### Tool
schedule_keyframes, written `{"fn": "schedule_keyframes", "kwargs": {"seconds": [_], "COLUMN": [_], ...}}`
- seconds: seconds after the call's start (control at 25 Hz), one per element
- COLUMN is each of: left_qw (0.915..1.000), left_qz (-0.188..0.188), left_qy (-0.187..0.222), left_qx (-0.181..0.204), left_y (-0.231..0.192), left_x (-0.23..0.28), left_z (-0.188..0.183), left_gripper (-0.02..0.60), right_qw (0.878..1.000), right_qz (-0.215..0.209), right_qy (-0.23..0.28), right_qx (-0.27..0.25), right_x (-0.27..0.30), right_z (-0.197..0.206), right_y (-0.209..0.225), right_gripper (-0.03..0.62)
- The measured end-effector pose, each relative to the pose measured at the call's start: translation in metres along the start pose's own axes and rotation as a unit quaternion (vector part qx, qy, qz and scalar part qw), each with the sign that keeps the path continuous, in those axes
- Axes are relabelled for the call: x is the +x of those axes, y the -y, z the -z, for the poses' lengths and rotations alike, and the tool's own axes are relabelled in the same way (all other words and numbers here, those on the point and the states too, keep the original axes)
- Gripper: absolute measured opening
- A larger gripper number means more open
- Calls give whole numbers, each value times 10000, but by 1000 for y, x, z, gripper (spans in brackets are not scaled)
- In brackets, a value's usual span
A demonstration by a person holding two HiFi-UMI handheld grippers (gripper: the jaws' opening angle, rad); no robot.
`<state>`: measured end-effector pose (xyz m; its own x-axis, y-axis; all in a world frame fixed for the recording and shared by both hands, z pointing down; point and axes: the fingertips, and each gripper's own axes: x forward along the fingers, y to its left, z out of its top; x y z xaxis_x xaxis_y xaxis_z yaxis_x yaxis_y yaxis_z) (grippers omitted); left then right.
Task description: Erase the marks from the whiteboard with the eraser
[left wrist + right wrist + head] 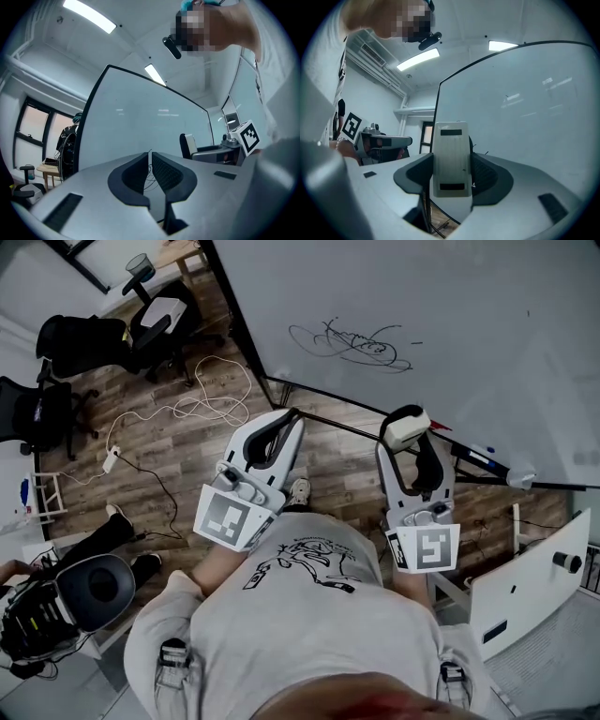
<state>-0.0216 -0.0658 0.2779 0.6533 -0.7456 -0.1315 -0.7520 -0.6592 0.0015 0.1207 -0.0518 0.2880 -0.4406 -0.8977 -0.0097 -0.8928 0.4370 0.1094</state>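
My right tongs (410,427) clamp the eraser (405,431) by its long sides. Its long axis stands upright across the jaws, top end rising past the tips, back face toward me. It is near the whiteboard (450,296), below and right of the marks (356,343). My left tongs (281,425) are clenched on nothing.

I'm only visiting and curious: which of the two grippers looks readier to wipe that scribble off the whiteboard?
The right gripper. Its jaws already clamp the eraser, and it faces the whiteboard that bears the scribble. The left gripper is closed and holds nothing.
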Motion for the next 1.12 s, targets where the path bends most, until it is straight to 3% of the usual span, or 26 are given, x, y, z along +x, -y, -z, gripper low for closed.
{"fn": "schedule_keyframes", "kwargs": {"seconds": [0.2,0.72,1.12], "left_qw": [9997,9988,9989], "left_qz": [179,452,449], "left_qy": [41,38,41], "left_qx": [-134,-167,-133], "left_y": [-25,-50,-63], "left_x": [2,16,18], "left_z": [1,9,9], "left_gripper": [35,32,31], "right_qw": [10000,9946,9703], "right_qz": [73,560,1170], "right_qy": [-3,-60,121], "right_qx": [47,-867,-2112], "right_x": [17,62,118], "right_z": [17,-4,-50], "right_y": [-13,-3,29], "right_gripper": [253,252,252]}}
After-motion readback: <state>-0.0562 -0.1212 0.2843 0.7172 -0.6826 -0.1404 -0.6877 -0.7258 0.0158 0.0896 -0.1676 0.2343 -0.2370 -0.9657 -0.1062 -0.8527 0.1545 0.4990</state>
